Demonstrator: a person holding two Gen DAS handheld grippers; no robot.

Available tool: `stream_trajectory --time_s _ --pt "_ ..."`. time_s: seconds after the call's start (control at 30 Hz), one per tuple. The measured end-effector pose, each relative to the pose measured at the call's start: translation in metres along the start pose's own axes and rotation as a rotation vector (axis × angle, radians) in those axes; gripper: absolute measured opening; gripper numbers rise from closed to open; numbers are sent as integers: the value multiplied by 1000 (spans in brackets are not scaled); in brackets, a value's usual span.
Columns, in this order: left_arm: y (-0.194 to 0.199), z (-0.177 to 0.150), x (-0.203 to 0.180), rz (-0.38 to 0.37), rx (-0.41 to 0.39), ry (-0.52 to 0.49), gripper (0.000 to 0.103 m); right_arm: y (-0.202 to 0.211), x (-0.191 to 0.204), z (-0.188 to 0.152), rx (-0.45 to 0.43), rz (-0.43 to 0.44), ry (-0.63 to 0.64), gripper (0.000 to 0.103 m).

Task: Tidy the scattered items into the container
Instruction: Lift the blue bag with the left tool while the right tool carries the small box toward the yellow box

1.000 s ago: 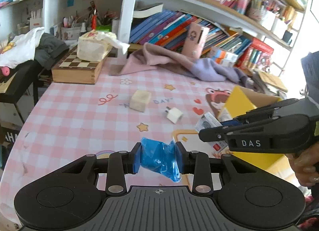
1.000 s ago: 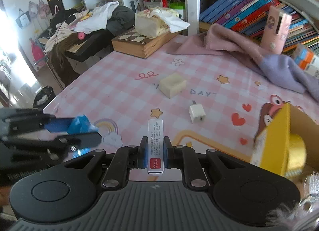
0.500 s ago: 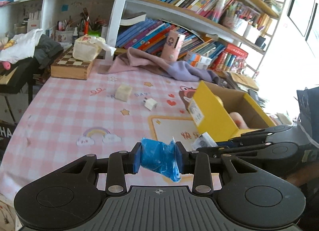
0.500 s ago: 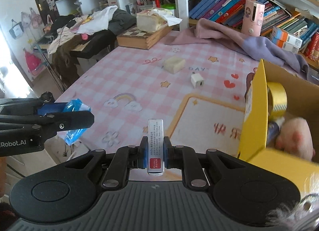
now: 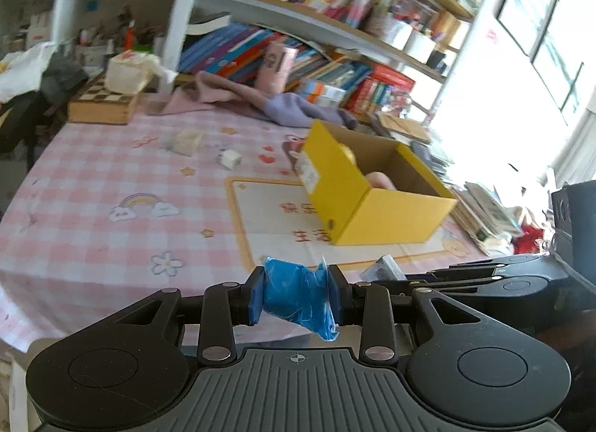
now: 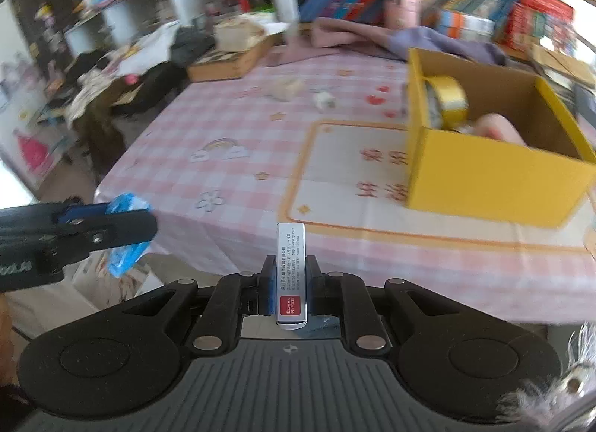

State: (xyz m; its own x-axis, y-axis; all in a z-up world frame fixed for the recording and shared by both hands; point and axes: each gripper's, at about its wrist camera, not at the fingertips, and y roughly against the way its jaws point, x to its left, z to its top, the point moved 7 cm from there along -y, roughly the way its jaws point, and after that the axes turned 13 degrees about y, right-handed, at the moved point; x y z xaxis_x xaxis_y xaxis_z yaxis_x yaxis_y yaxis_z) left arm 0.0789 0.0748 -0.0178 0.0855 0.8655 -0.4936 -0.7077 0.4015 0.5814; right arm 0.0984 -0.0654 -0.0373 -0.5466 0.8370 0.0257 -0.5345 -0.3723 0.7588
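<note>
Pulling back from the table, both tools now sit much farther from the scattered things than a second ago, and the yellow box (image 5: 372,205), then at the frame edge, lies in full view ahead. Each still carries its load, so two items appear ready to be dropped in.

The left gripper (image 5: 297,296) has its fingers (image 5: 256,296) drawn close on a crumpled blue plastic packet (image 5: 298,301), which fills the gap from pad to pad and hangs a little below them. The right gripper (image 6: 290,288) has its fingers narrowed on a slim silver case with a red label (image 6: 291,275), held upright and sticking out forward past the fingertips. In the left view the case shows just beside the blue packet, on its right.

Beyond the fingers, the box stands on the pink checked table (image 5: 93,178), open side up, ahead and to the right of both tools, well apart from either load. Inside it a roll of yellow tape (image 6: 447,97) leans against the near wall, with a pale pink soft thing (image 6: 495,126) beside it.

Farther out, a cream block (image 5: 186,141) and a small white cube (image 5: 231,159) lie on the table left of the box, so these seem to be what is left to collect. Motion blur hides finer detail.
</note>
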Motion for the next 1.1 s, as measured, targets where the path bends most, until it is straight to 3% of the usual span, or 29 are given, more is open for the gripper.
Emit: stream_trajectory --time_s 0.5,0.83,1.1 --pt "-31 -30 -59 -177 116 -68 32 49 -38 -50 15 -158 -123 13" --pt "-64 -50 -122 -287 210 -176 32 82 -88 -91 16 -267 -259 13" --pt "-86 -56 -153 -298 235 -243 32 90 -122 -104 8 -287 -323 14"
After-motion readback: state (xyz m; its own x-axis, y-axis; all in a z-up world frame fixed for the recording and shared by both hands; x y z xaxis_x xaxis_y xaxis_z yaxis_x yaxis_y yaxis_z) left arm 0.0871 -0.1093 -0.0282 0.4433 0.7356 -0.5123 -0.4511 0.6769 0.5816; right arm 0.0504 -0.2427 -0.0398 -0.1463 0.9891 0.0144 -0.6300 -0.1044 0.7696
